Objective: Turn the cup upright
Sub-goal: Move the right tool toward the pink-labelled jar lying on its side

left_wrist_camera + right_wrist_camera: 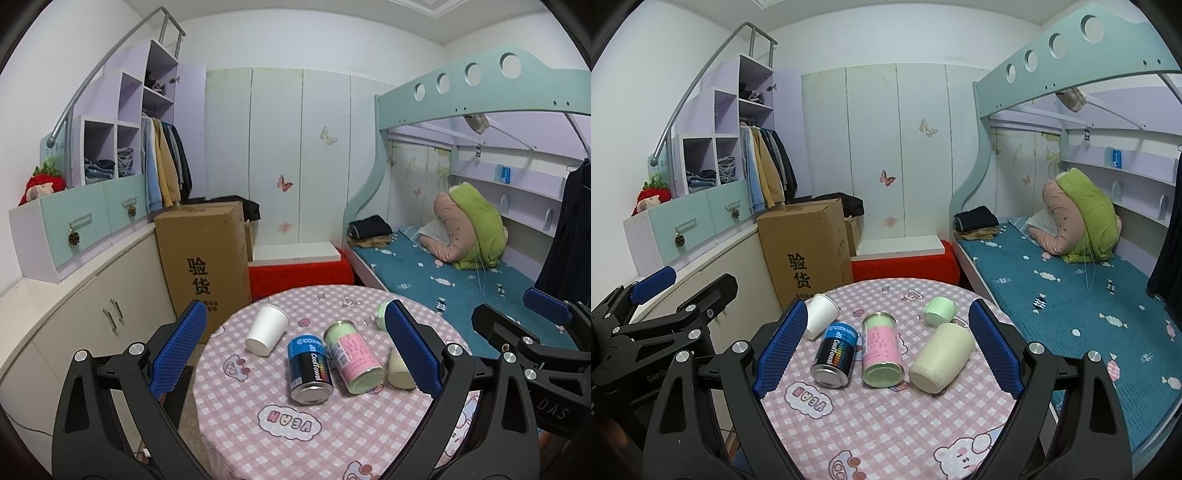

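A round table with a pink checked cloth [295,406] [886,424] holds several things lying on their sides. A white paper cup [266,329] [820,316] lies at the back left. A cream cup [941,357] lies at the right, partly hidden behind my left finger in the left wrist view [398,371]. A small mint green cup [940,311] [381,313] lies behind it. My left gripper [295,354] is open and empty above the near table. My right gripper [888,349] is open and empty, with the cans and the cream cup between its fingers in the view.
A blue and black can [309,368] [836,352] and a pink and green can [352,360] [882,349] lie mid-table. A cardboard box [203,258] stands behind the table at the left, a red seat [299,275] behind, a bunk bed [443,273] at the right.
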`<state>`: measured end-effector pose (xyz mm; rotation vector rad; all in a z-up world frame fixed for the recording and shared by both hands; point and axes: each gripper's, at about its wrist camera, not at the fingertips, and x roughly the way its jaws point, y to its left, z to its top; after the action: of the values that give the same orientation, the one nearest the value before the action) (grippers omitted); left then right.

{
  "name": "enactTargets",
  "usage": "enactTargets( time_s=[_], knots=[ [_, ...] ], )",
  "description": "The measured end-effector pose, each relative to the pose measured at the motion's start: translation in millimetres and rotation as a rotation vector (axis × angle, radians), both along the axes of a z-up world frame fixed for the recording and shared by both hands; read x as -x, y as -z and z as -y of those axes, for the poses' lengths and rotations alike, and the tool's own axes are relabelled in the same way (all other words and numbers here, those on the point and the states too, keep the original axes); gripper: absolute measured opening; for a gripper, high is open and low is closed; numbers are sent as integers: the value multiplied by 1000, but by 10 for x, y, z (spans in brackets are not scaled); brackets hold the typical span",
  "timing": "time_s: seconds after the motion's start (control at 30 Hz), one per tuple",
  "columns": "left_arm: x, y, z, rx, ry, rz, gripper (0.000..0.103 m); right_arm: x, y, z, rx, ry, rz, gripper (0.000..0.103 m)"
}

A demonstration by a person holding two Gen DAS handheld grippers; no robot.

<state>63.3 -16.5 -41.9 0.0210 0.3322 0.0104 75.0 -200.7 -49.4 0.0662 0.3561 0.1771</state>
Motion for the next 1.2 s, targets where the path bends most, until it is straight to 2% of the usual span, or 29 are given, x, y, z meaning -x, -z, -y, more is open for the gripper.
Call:
enactTargets(
  time_s=[0.33, 0.73, 0.97, 1.2],
  knots=[
    [-394, 236, 261, 17, 10, -124, 97, -293, 249, 291, -27, 15, -87, 86],
    [-1143, 956, 691, 34, -17, -357, 97, -824, 825, 752, -73, 58, -247, 86],
    [-1512, 1354, 817, 8, -40, -447, 97, -1155, 1175, 894, -86, 59, -337, 86],
    [-1758, 1564, 879, -11, -50, -498, 97, -1382, 1353, 992, -113, 58, -365, 86]
  ],
)
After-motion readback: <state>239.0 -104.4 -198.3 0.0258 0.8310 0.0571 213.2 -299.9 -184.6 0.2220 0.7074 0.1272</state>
